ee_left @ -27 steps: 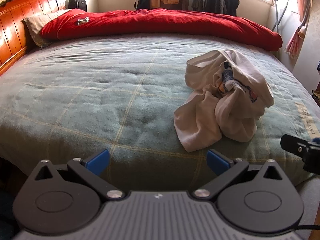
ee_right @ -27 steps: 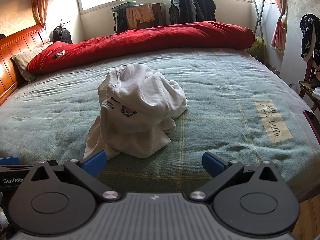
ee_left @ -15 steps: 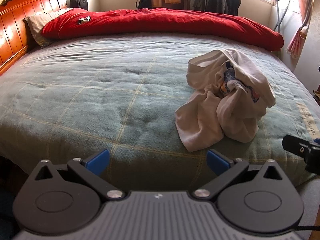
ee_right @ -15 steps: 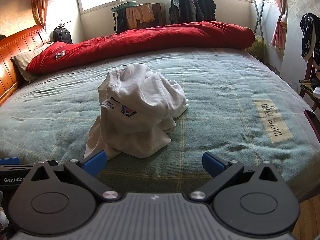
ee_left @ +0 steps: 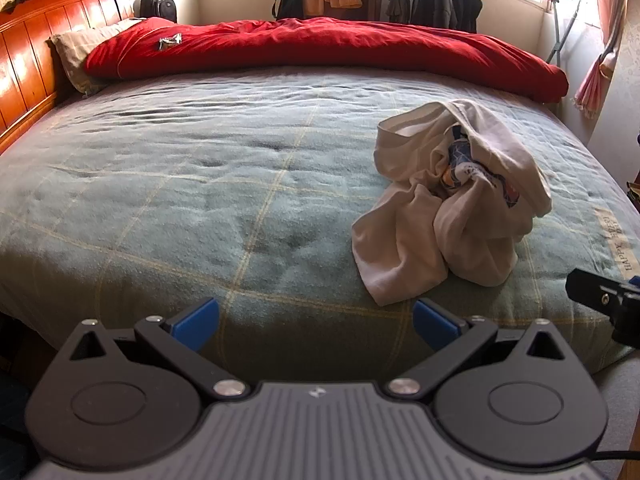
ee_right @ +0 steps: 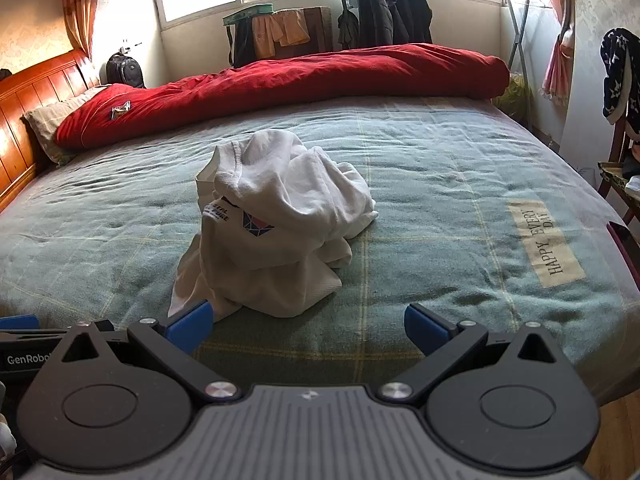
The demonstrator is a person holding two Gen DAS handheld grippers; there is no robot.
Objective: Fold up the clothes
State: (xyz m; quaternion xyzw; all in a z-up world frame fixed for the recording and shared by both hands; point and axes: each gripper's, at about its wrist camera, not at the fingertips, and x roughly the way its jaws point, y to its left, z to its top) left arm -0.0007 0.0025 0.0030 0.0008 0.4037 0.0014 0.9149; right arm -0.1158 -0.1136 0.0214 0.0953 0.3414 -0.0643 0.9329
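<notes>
A crumpled white garment (ee_left: 448, 208) (ee_right: 276, 224) with a printed logo lies in a heap on the green checked bedspread (ee_left: 200, 184) (ee_right: 440, 184). My left gripper (ee_left: 316, 322) hovers over the bed's near edge, open, with the heap ahead and to its right. My right gripper (ee_right: 306, 326) is open too, with nothing between its blue pads (ee_right: 424, 326); the heap's lower hem lies just beyond its left finger. The right gripper's tip also shows at the right edge of the left wrist view.
A rolled red duvet (ee_left: 328, 48) (ee_right: 288, 80) lies across the far side of the bed, with a pillow (ee_left: 80, 52) and wooden headboard (ee_left: 36, 64) at left. A clothes rack with dark coats (ee_right: 388, 12) stands by the window. A chair (ee_right: 620, 120) is at right.
The left wrist view has crept slightly toward the bed; the garment and the right gripper have not visibly moved.
</notes>
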